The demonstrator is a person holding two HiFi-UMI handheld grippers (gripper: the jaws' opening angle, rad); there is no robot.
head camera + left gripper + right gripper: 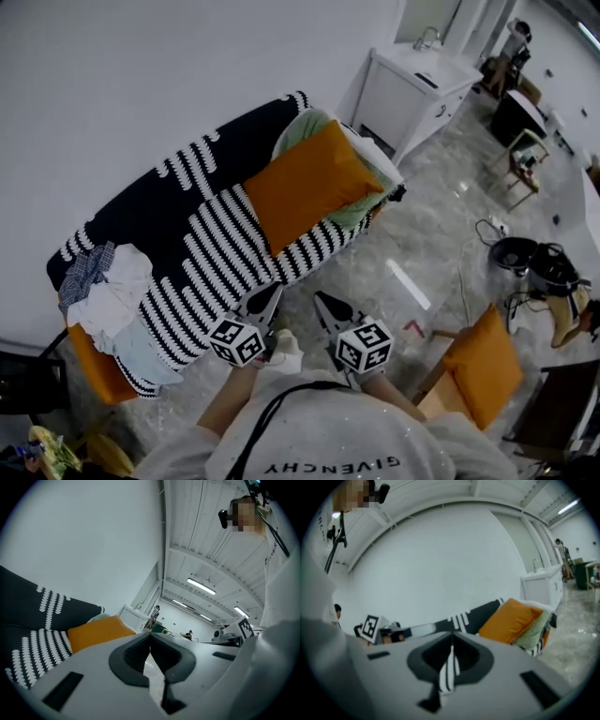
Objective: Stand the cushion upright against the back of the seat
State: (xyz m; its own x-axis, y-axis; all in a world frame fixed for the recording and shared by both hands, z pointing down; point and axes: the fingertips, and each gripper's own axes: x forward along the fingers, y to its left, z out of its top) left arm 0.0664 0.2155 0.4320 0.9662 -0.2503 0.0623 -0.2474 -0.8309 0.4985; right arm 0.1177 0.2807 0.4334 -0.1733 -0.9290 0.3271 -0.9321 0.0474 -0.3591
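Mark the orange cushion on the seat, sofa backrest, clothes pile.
orange cushion [309, 183], head view, centre of its face
sofa backrest [141, 206], head view, dark middle stretch
clothes pile [112, 302], head view, white garment

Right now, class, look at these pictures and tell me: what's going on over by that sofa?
A person stands in front of the striped sofa with a gripper in each hand. The left gripper and right gripper are both shut and empty, held side by side near the seat's front edge. The orange cushion lies slanted on a pale green pillow at one end of the sofa, not yet upright against the back. A pile of clothes sits at the other end.
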